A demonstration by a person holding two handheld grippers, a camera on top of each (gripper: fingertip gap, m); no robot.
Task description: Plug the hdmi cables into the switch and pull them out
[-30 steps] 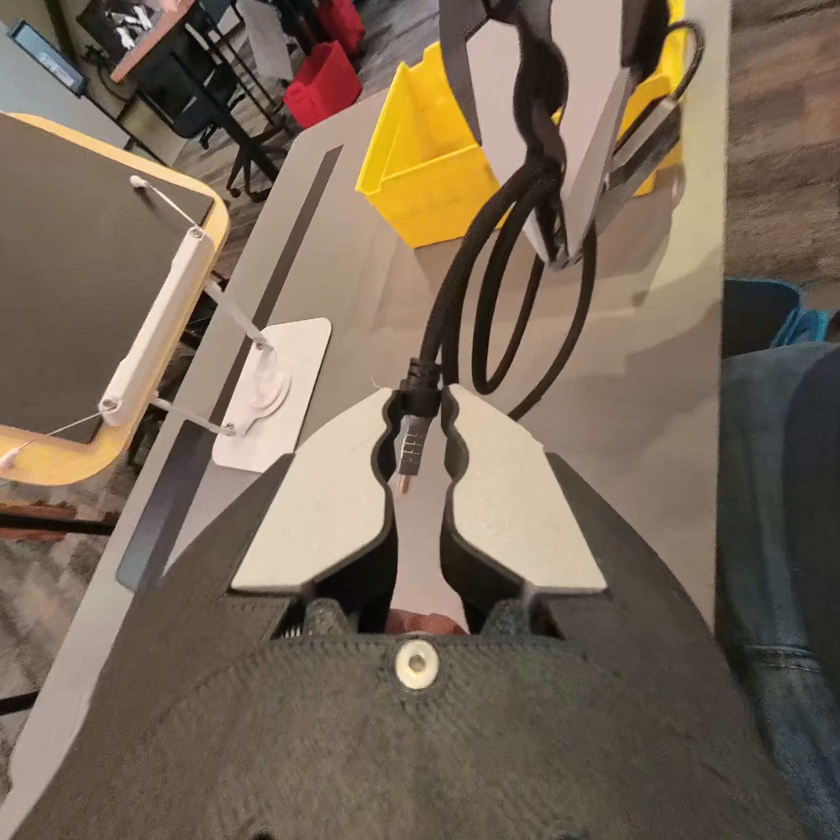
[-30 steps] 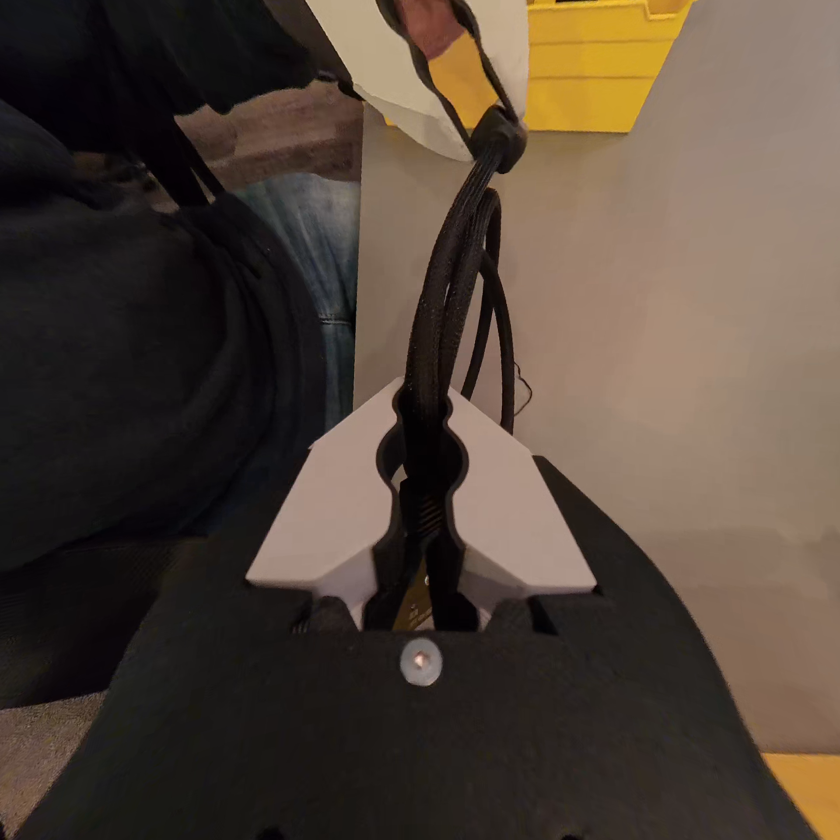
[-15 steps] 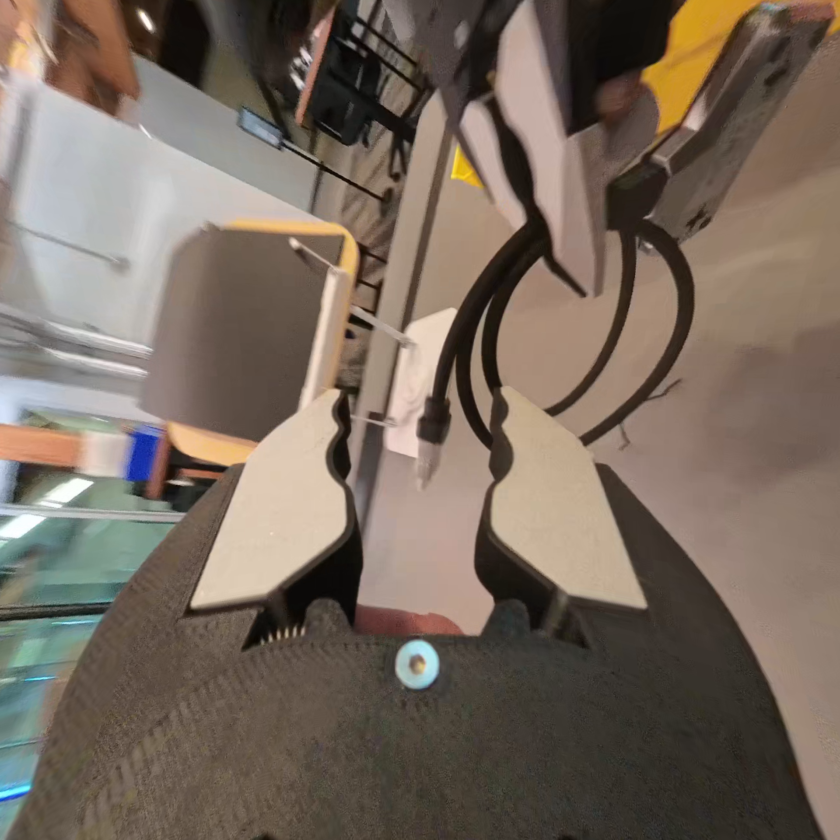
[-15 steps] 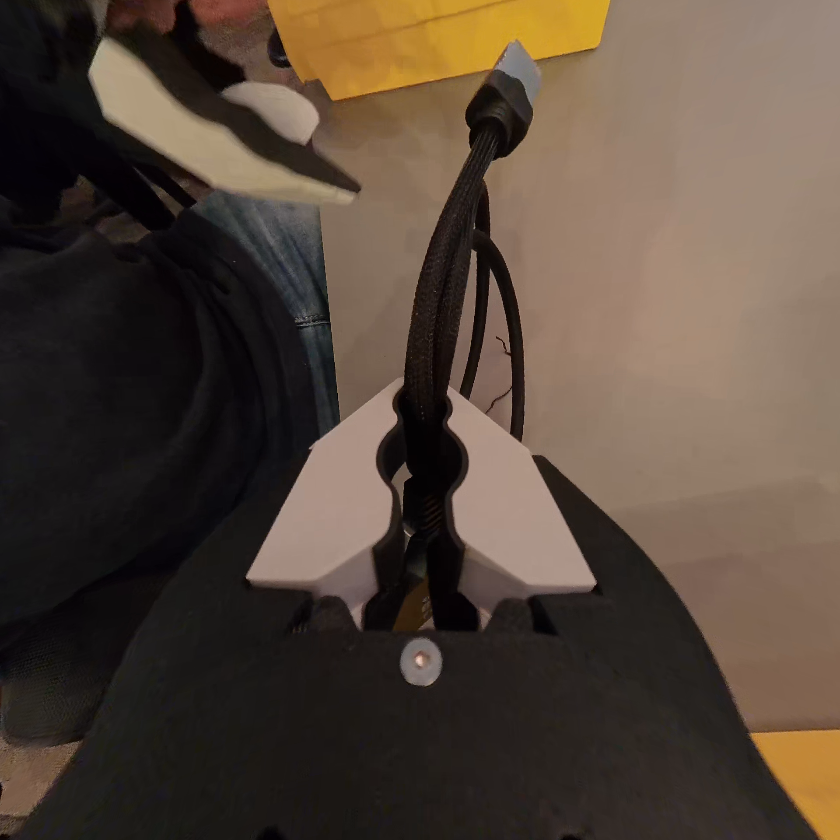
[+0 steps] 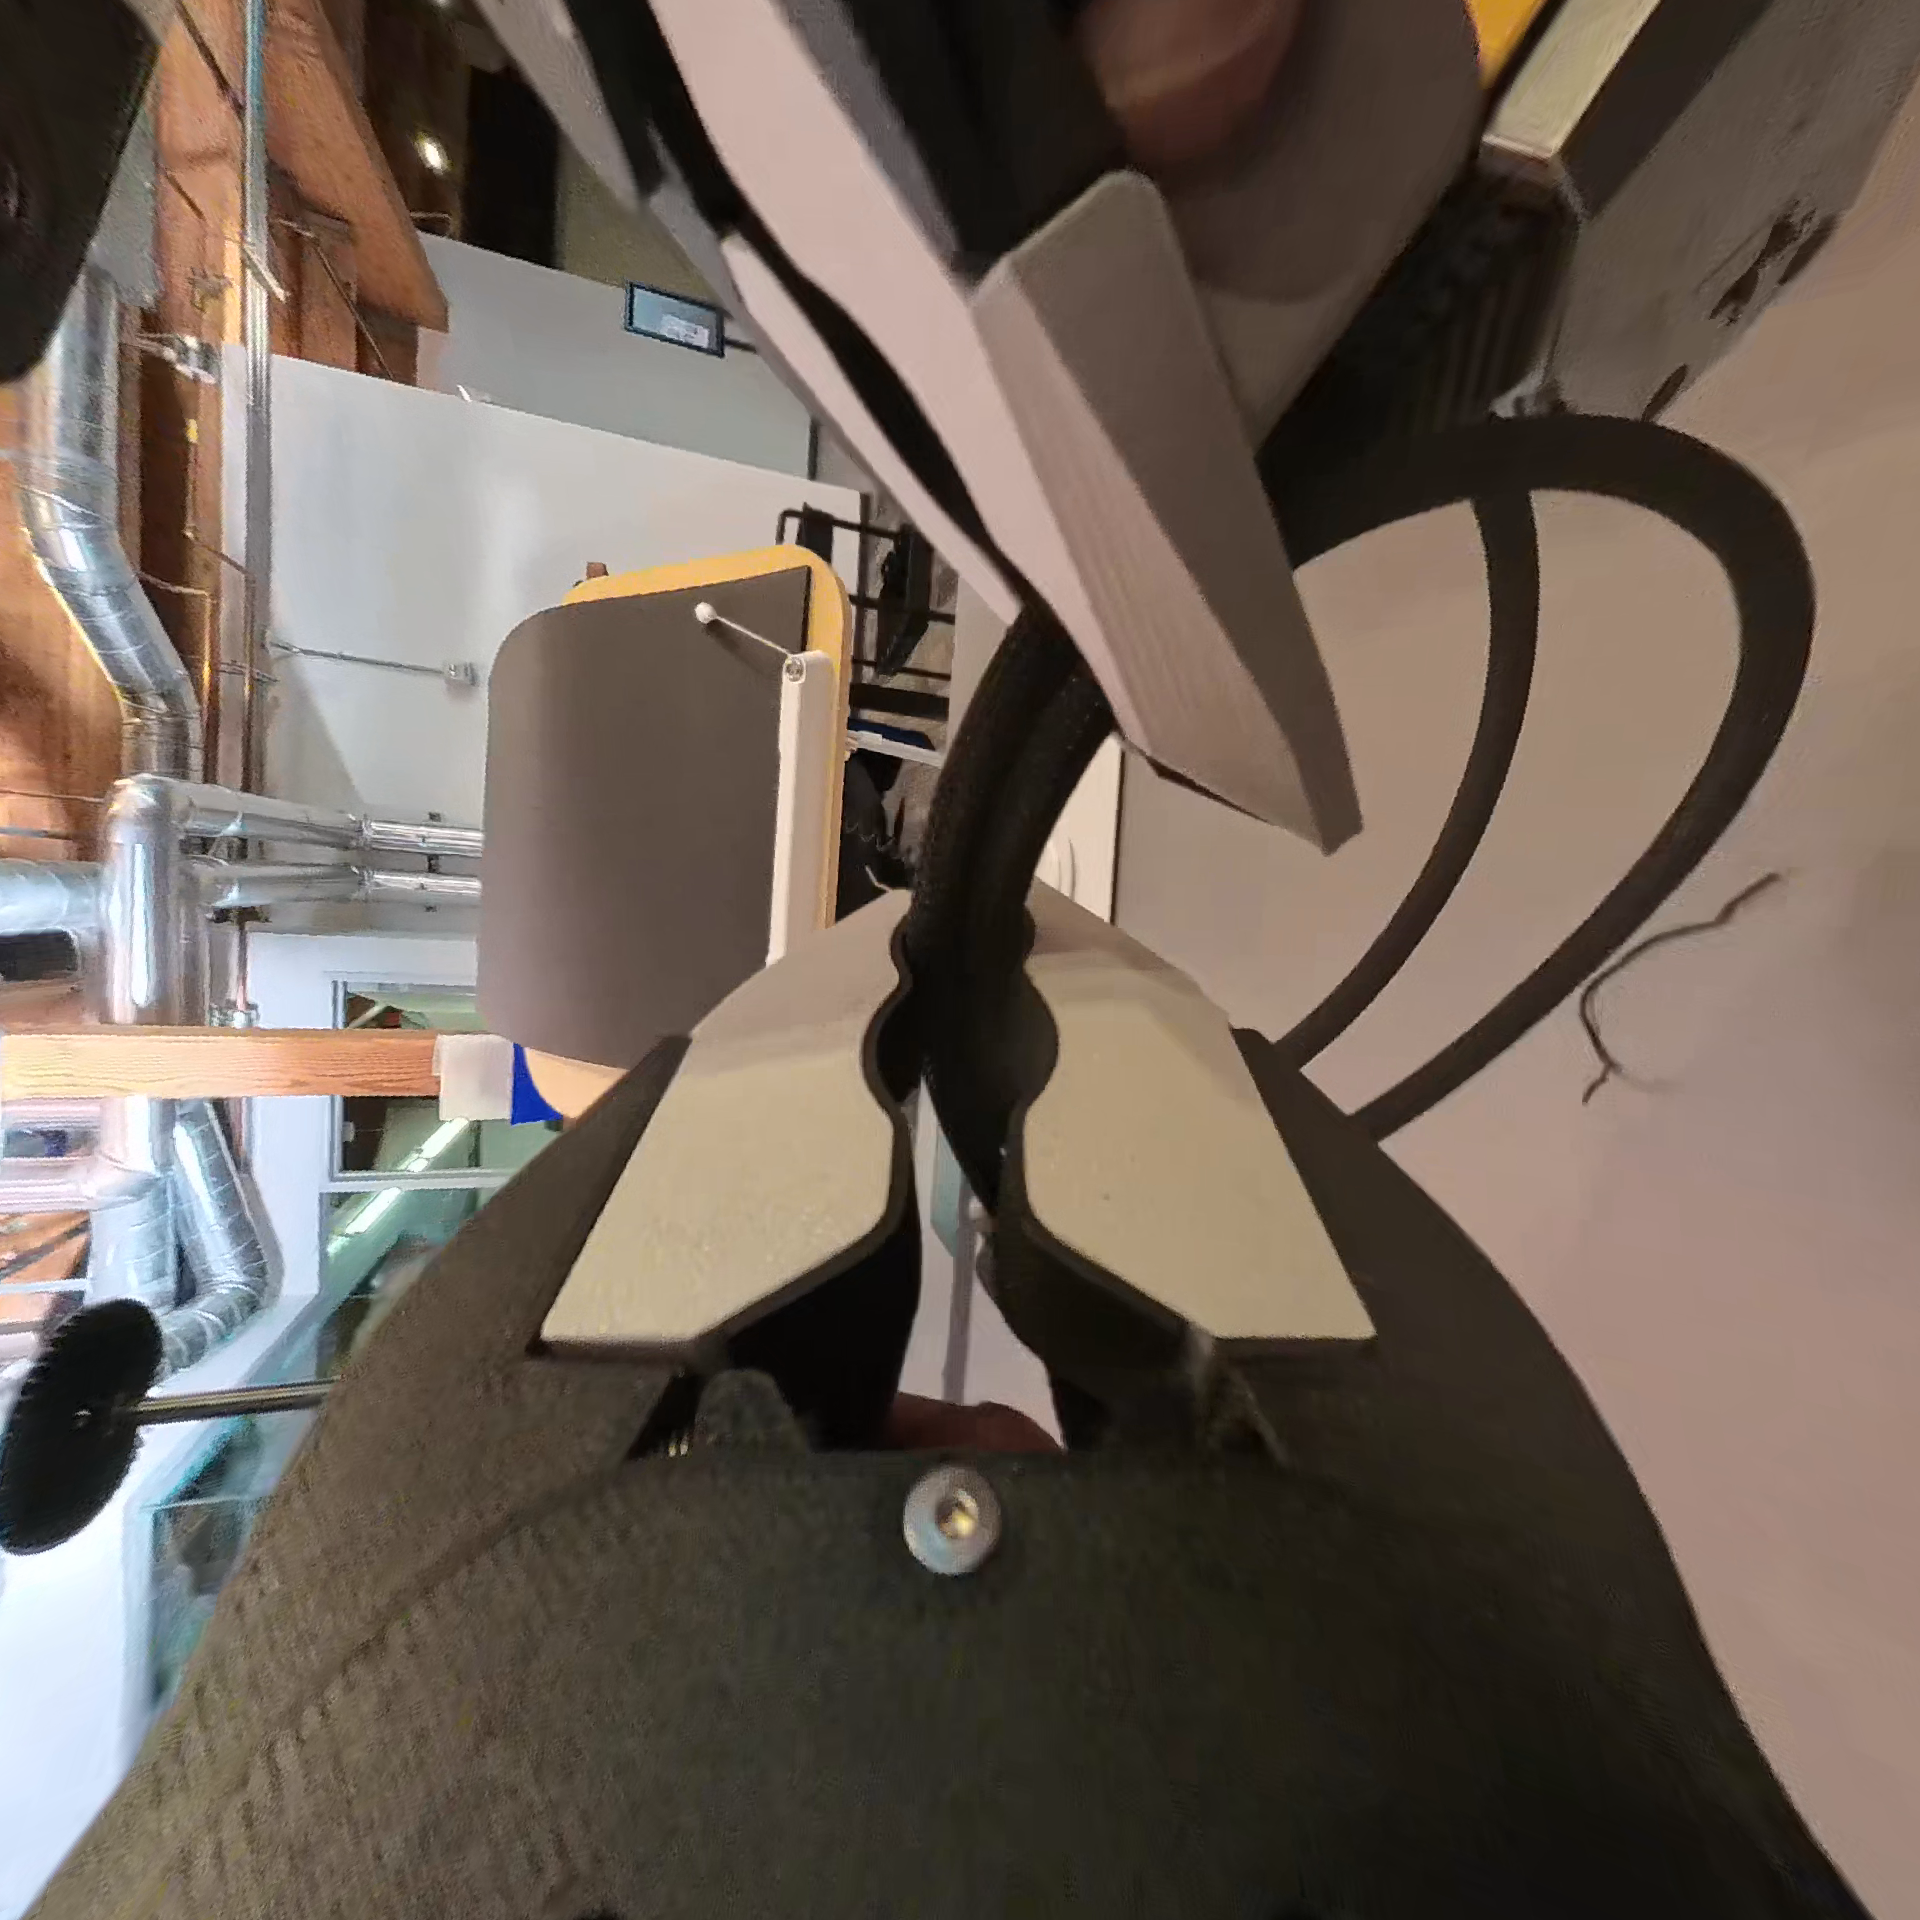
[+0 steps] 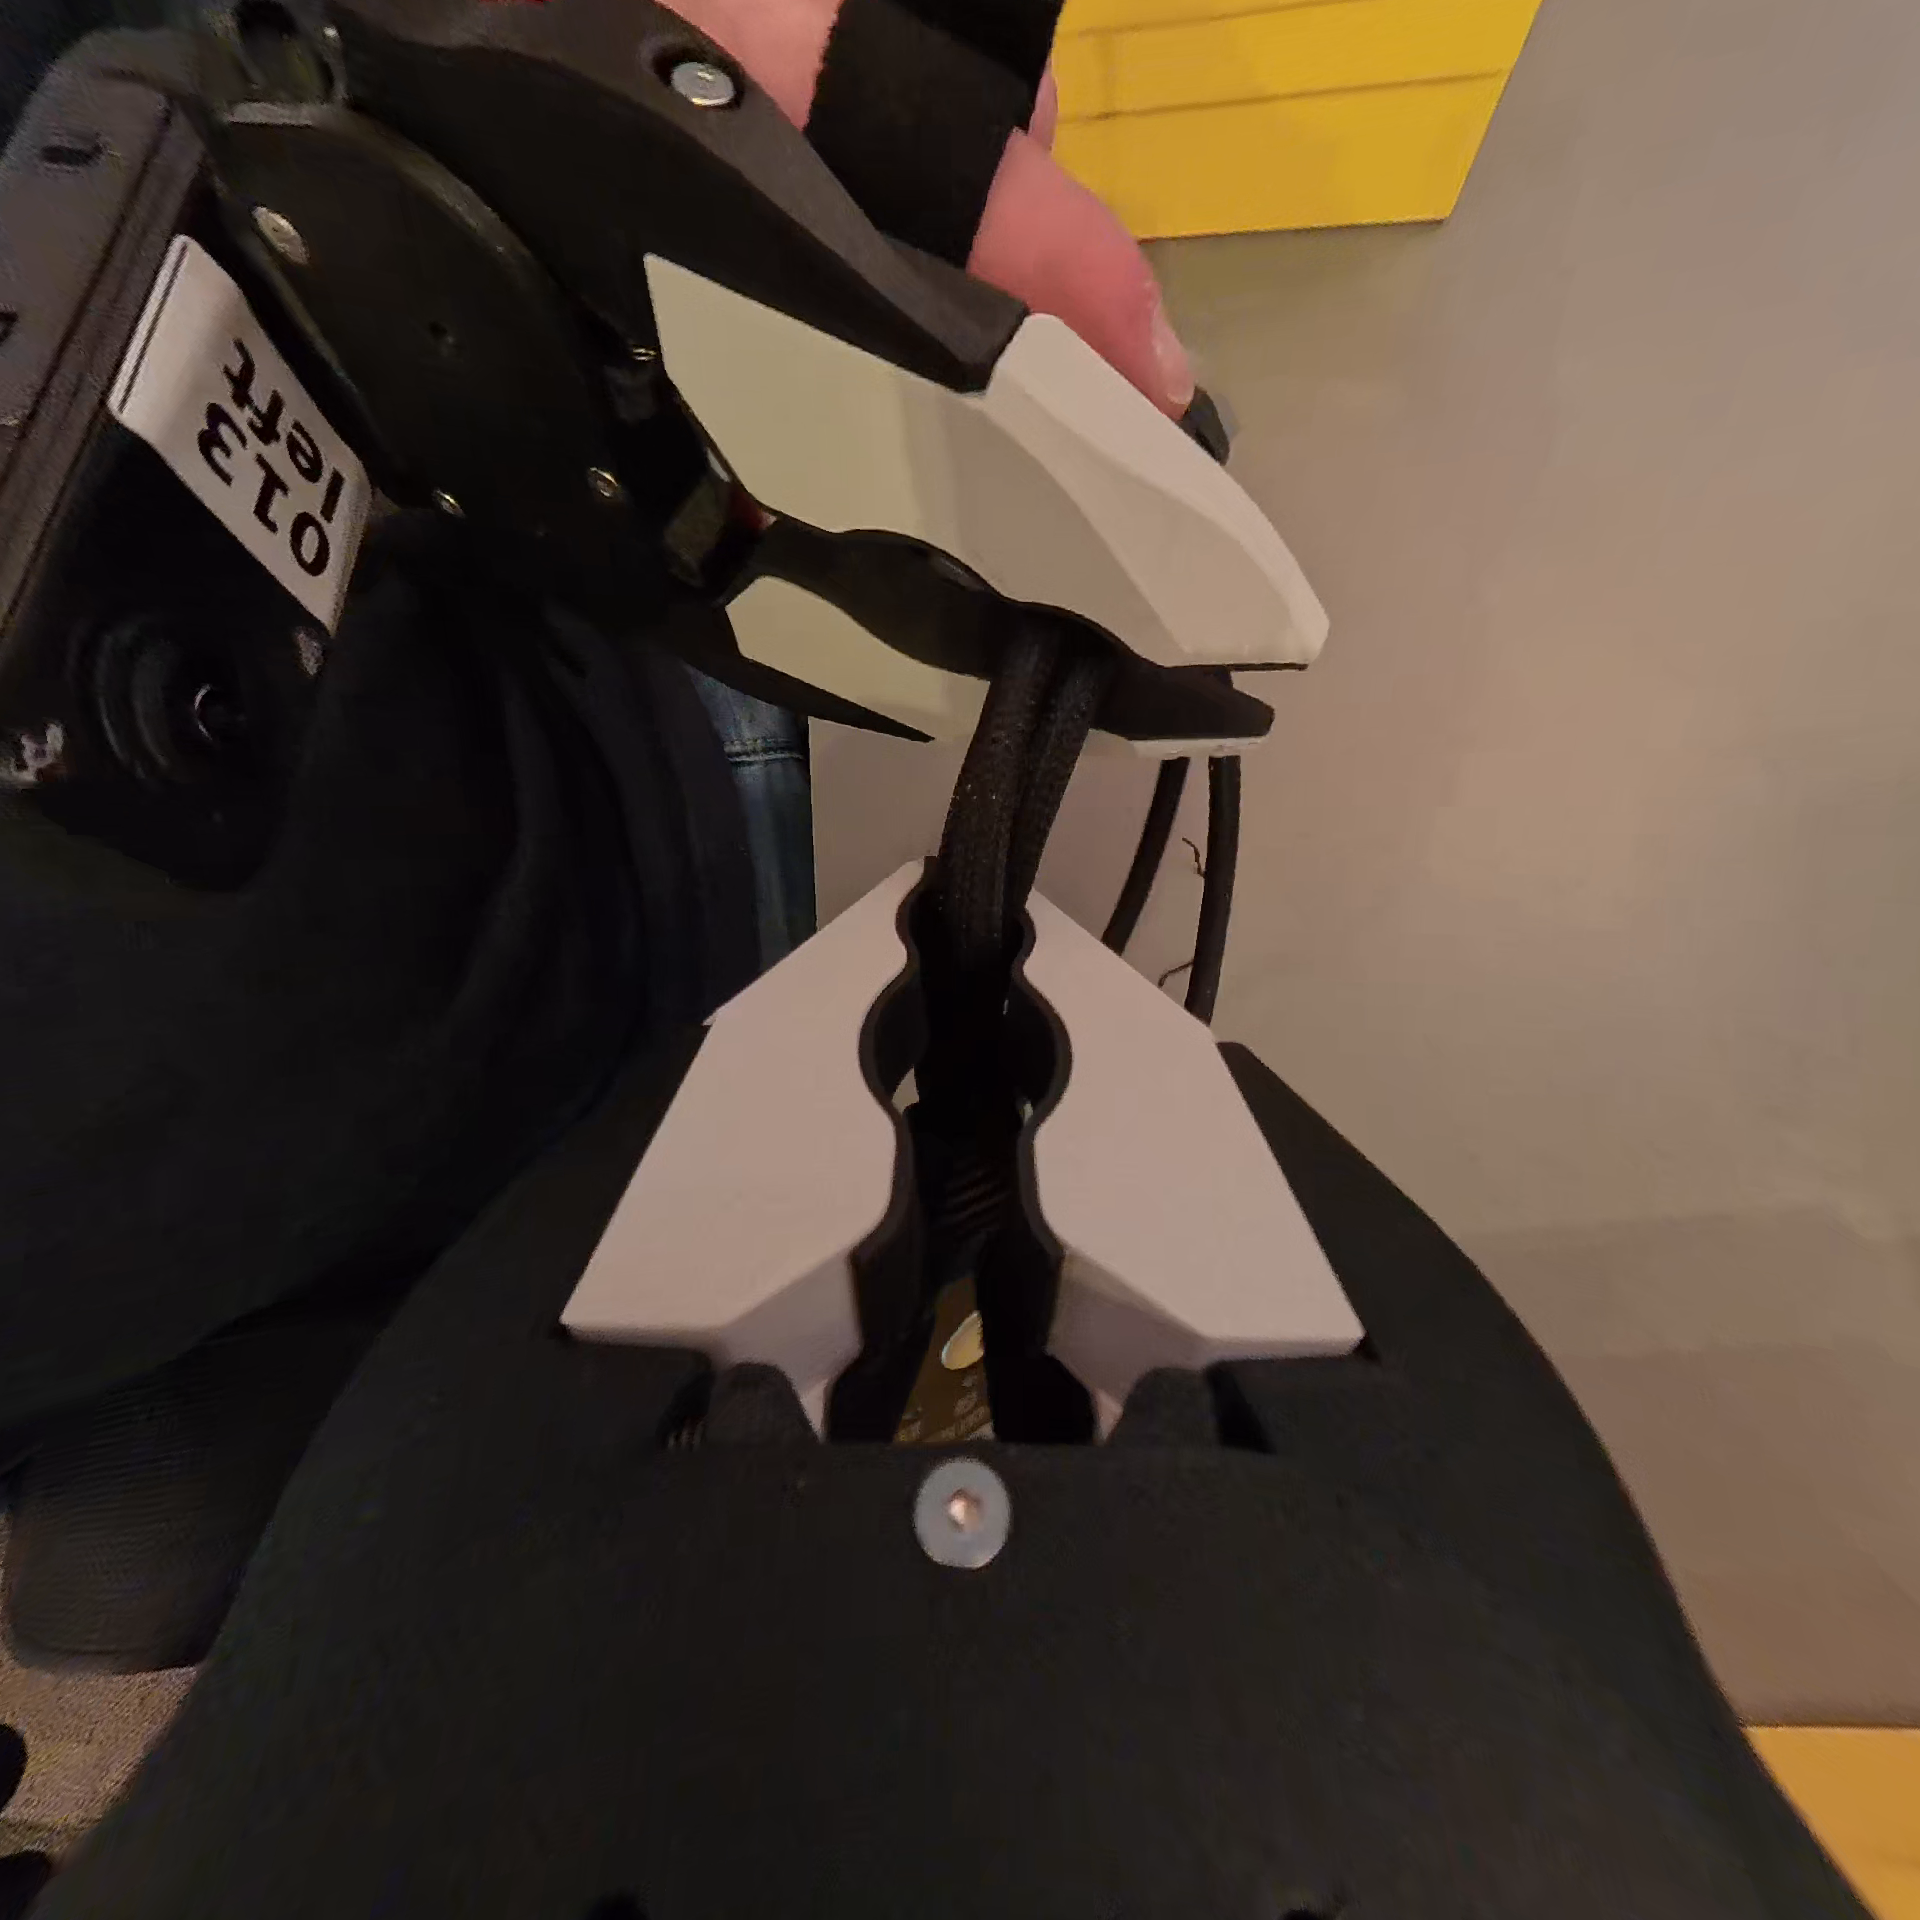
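Note:
Two black braided HDMI cables (image 6: 1023,769) run side by side between my two grippers above the grey table (image 6: 1558,935). My right gripper (image 6: 966,894) is shut on them, with a black plug collar (image 6: 971,1195) between its fingers. My left gripper (image 6: 1273,691) comes in from the upper left and is shut on the same cables a short way ahead. In the left wrist view my left gripper (image 5: 961,930) clamps the cables (image 5: 987,790), and my right gripper (image 5: 1164,665) hangs close above. A silver and dark box, the switch (image 5: 1558,114), shows partly at the top right.
A yellow bin (image 6: 1278,104) stands at the far side of the table. Thinner black cable loops (image 5: 1766,675) lie on the table. A person's dark clothing (image 6: 312,1039) fills the left of the right wrist view. A dark board with a yellow rim (image 5: 644,831) stands off the table. The tips of one gripper are about 6 cm away from the tips of the other.
My left gripper let go of the cable plug, opened, rolled and moved closer to the right gripper. It is now shut on the braided cables. My right gripper kept its grip.

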